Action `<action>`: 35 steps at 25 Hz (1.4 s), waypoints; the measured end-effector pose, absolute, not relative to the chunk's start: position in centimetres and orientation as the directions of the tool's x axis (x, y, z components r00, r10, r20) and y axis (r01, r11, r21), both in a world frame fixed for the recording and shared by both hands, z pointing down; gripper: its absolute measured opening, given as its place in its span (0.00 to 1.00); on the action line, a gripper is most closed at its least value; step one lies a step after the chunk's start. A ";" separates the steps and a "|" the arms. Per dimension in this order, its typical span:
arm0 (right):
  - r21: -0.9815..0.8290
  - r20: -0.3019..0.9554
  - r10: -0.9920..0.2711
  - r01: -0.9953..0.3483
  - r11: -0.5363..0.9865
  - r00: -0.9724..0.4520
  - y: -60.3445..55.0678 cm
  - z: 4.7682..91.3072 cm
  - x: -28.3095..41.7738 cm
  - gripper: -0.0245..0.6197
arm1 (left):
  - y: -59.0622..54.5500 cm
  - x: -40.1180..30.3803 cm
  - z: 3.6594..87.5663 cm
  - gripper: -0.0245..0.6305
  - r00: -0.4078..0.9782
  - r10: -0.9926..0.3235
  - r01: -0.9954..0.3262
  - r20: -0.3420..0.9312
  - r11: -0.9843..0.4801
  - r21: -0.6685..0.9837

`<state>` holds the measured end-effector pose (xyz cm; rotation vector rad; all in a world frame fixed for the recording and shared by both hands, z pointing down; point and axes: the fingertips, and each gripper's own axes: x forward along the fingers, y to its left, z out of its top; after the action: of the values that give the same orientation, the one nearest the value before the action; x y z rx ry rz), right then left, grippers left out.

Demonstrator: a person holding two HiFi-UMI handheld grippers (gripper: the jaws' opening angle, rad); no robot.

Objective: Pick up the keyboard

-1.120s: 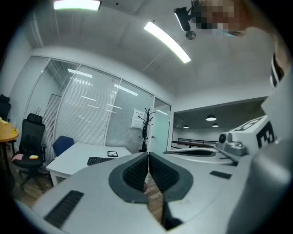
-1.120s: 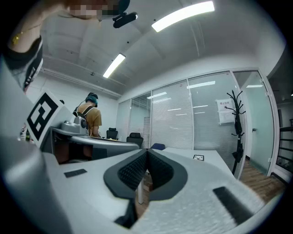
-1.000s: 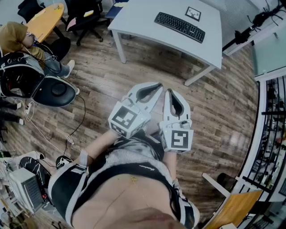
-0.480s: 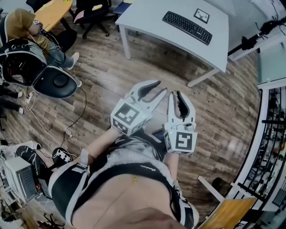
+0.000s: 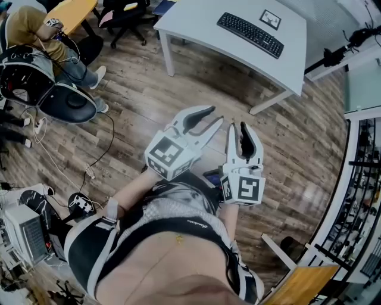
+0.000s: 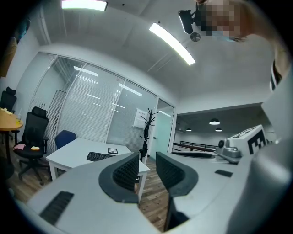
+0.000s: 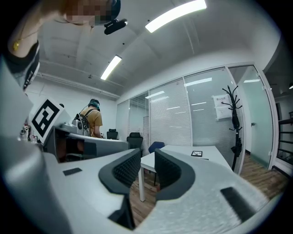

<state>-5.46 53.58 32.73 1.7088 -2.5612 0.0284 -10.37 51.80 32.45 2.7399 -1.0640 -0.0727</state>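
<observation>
A black keyboard [image 5: 250, 34] lies on a white table [image 5: 196, 24] at the far side of the room, with a small marker card [image 5: 269, 19] beside it. In the left gripper view the keyboard [image 6: 101, 156] shows small, left of the jaws. Both grippers are held level in front of the person's body, well short of the table. My left gripper [image 5: 215, 116] [image 6: 147, 167] has its jaws drawn close and holds nothing. The jaws of my right gripper [image 5: 244, 126] [image 7: 147, 167] have just been opening and stand slightly apart, with nothing between them.
Wooden floor lies between me and the table. A seated person [image 5: 30, 24], black chairs and a yellow table [image 5: 71, 12] are at the upper left. Cables [image 5: 89, 173] trail over the floor on the left. A coat rack [image 6: 149, 123] stands by the glass wall.
The right gripper's fingers have parted a little, and it has shifted slightly right and down in the head view. The left gripper has hardly moved. The table sits a bit further right.
</observation>
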 end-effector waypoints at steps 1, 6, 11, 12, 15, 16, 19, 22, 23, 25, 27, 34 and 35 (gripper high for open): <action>0.019 0.063 -0.923 -0.924 0.382 -0.381 53.4 32.8 -5.4 0.19 | 51.6 -10.3 32.6 0.18 0.739 -0.674 -0.664 0.028 -0.719 0.206; 0.019 0.061 -0.932 -0.933 0.359 -0.358 52.0 32.9 -4.8 0.19 | 50.0 -9.6 33.3 0.18 0.754 -0.656 -0.648 0.043 -0.731 0.214; 0.032 0.057 -0.940 -0.941 0.338 -0.336 48.5 32.8 -4.5 0.19 | 46.5 -9.1 33.4 0.18 0.767 -0.641 -0.631 0.038 -0.743 0.222; 0.036 0.057 -0.942 -0.942 0.334 -0.332 47.6 32.8 -4.4 0.20 | 45.6 -9.0 33.4 0.18 0.770 -0.637 -0.627 0.037 -0.744 0.229; 0.050 0.054 -0.943 -0.943 0.330 -0.328 44.7 32.5 -4.4 0.20 | 42.6 -8.6 33.3 0.18 0.779 -0.626 -0.614 0.034 -0.751 0.241; 0.054 0.053 -0.944 -0.943 0.330 -0.327 43.7 32.5 -4.4 0.20 | 41.6 -8.6 33.3 0.18 0.781 -0.624 -0.612 0.034 -0.753 0.241; 0.065 0.056 -0.945 -0.943 0.325 -0.322 40.8 32.4 -4.3 0.20 | 38.7 -8.4 33.0 0.18 0.786 -0.617 -0.604 0.030 -0.759 0.242; 0.063 0.058 -0.946 -0.945 0.321 -0.317 38.6 32.4 -4.0 0.20 | 36.4 -8.1 33.1 0.18 0.791 -0.610 -0.600 0.034 -0.764 0.237; 0.061 0.058 -0.947 -0.946 0.320 -0.317 37.9 32.5 -3.9 0.20 | 35.7 -8.0 33.2 0.18 0.792 -0.609 -0.599 0.035 -0.765 0.236; 0.057 0.061 -0.947 -0.946 0.319 -0.315 36.7 32.8 -3.8 0.20 | 34.5 -7.8 33.4 0.18 0.793 -0.607 -0.598 0.040 -0.765 0.238; 0.051 0.066 -0.947 -0.947 0.316 -0.313 35.6 33.0 -3.6 0.20 | 33.5 -7.6 33.7 0.18 0.796 -0.604 -0.596 0.047 -0.766 0.242; 0.033 0.075 -0.959 -0.960 0.277 -0.274 32.5 33.4 -2.6 0.20 | 30.9 -6.7 34.5 0.18 0.820 -0.567 -0.568 0.079 -0.787 0.241; 0.030 0.074 -0.961 -0.962 0.270 -0.267 32.1 33.4 -2.5 0.20 | 30.5 -6.7 34.5 0.18 0.823 -0.563 -0.564 0.079 -0.791 0.239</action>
<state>-2.50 32.11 33.42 1.8530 -2.4410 0.0316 -6.68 30.53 34.52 2.7543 -0.8666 0.0057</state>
